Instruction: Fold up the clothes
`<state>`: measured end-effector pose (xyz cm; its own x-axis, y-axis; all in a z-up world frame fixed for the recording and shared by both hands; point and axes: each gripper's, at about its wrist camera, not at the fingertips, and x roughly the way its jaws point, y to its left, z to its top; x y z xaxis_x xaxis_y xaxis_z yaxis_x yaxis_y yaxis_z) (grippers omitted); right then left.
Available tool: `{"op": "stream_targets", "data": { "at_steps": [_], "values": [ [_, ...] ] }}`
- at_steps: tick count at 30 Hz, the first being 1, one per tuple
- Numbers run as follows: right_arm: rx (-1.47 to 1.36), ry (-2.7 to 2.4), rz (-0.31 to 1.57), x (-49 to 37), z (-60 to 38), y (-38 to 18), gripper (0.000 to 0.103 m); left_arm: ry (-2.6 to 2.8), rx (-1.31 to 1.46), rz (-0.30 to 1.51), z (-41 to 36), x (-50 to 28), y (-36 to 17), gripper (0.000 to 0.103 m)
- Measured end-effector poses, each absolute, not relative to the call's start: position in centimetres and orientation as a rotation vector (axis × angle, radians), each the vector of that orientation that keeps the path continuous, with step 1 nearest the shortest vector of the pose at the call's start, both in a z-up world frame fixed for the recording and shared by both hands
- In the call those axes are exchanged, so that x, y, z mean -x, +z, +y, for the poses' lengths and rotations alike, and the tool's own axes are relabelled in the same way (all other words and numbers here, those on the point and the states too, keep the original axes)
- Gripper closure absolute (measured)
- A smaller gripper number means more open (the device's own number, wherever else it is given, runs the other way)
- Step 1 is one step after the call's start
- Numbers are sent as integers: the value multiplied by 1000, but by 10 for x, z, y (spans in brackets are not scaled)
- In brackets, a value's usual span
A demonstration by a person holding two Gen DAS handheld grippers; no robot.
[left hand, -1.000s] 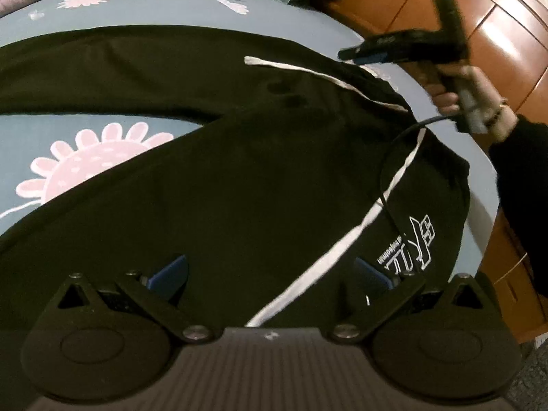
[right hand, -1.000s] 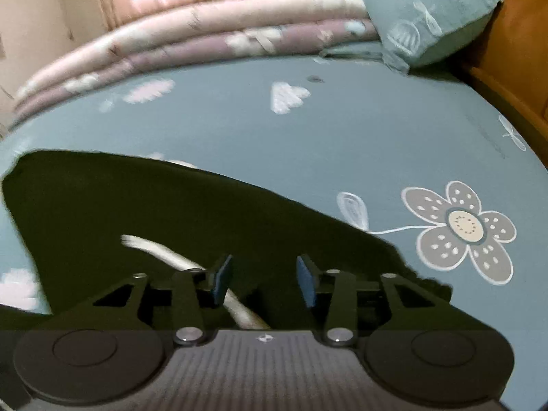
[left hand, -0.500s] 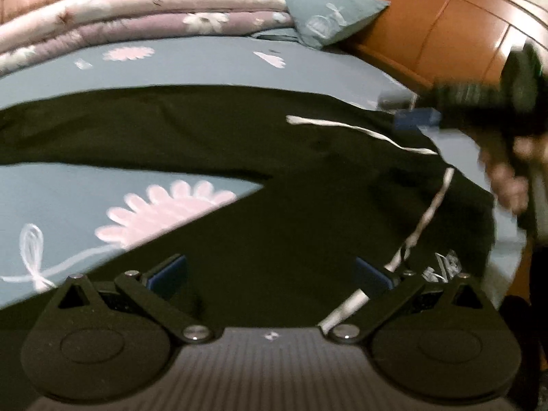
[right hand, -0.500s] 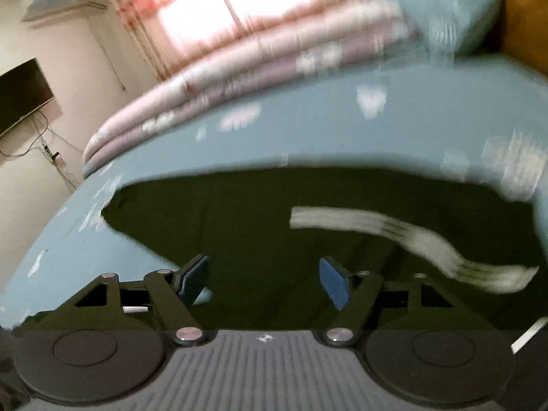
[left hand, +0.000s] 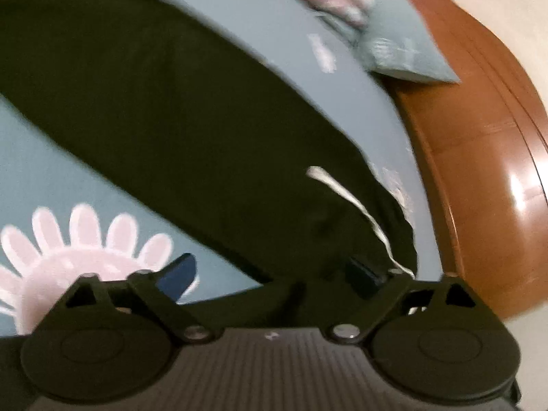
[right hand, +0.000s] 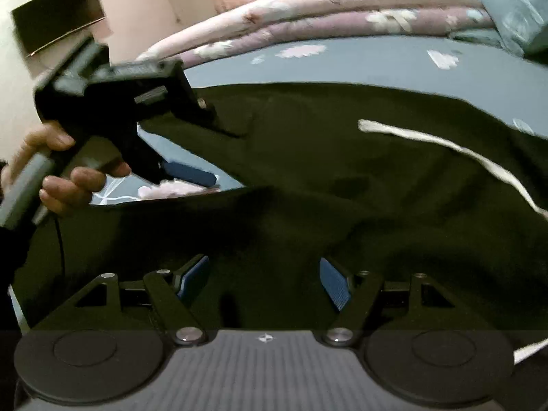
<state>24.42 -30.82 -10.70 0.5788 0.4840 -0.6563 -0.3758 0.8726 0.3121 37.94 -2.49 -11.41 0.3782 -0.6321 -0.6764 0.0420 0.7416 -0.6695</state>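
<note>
Black trousers [left hand: 191, 109] with a white drawstring [left hand: 342, 191] lie spread on the blue flowered bedsheet [left hand: 51, 178]. My left gripper [left hand: 270, 274] sits low at the fork of the two legs. Its jaws are closing, one pad over the sheet and the other over black cloth, so the cloth's edge lies between them unpinched. In the right wrist view the same left gripper [right hand: 219, 154] shows at the left, held by a hand [right hand: 58, 185]. My right gripper [right hand: 263, 279] stands open just above the trousers [right hand: 342, 205], with the drawstring [right hand: 445, 144] farther right.
A wooden headboard [left hand: 479, 171] runs along the bed's right side, with a blue-grey pillow [left hand: 394, 44] against it. A folded pink and purple quilt [right hand: 342, 3] lies across the far side of the bed. A dark screen [right hand: 58, 13] hangs on the wall.
My left gripper has slid across the trousers toward the fork and rolled, and its jaws have narrowed. My right gripper has opened wider and swung left, bringing the left gripper into its view.
</note>
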Motion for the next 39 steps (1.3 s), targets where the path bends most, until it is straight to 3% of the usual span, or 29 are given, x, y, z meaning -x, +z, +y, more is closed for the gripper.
{"op": "stream_targets", "data": {
  "at_steps": [3, 5, 8, 9, 10, 15, 20, 25, 27, 33, 39],
  "values": [
    [-173, 502, 804, -244, -314, -109, 27, -448, 661, 1072, -23, -380, -120, 21],
    [-183, 495, 805, -244, -316, -111, 27, -416, 649, 1056, -25, -383, -121, 30],
    [-179, 493, 803, -242, -316, -111, 27, -354, 575, 1042, -31, -383, -120, 64],
    [-174, 490, 800, -241, -315, -110, 27, -329, 528, 1042, -34, -382, -119, 86],
    [-170, 487, 796, -241, -315, -109, 27, -300, 475, 1042, -37, -380, -117, 97],
    [-193, 479, 799, -242, -317, -113, 27, -226, 386, 1000, -36, -378, -109, 99],
    [-180, 474, 791, -243, -319, -114, 27, -205, 401, 1004, -28, -381, -106, 93],
    [-203, 468, 770, -243, -327, -108, 27, -200, 436, 1016, -15, -367, -95, 63],
    [-219, 460, 755, -242, -332, -105, 27, -213, 400, 990, -17, -359, -84, 63],
    [-237, 434, 756, -244, -347, -103, 27, -424, 375, 967, -69, -368, -69, 49],
    [-227, 412, 793, -249, -348, -108, 27, -607, 363, 1052, -135, -384, -96, 49]
  ]
}}
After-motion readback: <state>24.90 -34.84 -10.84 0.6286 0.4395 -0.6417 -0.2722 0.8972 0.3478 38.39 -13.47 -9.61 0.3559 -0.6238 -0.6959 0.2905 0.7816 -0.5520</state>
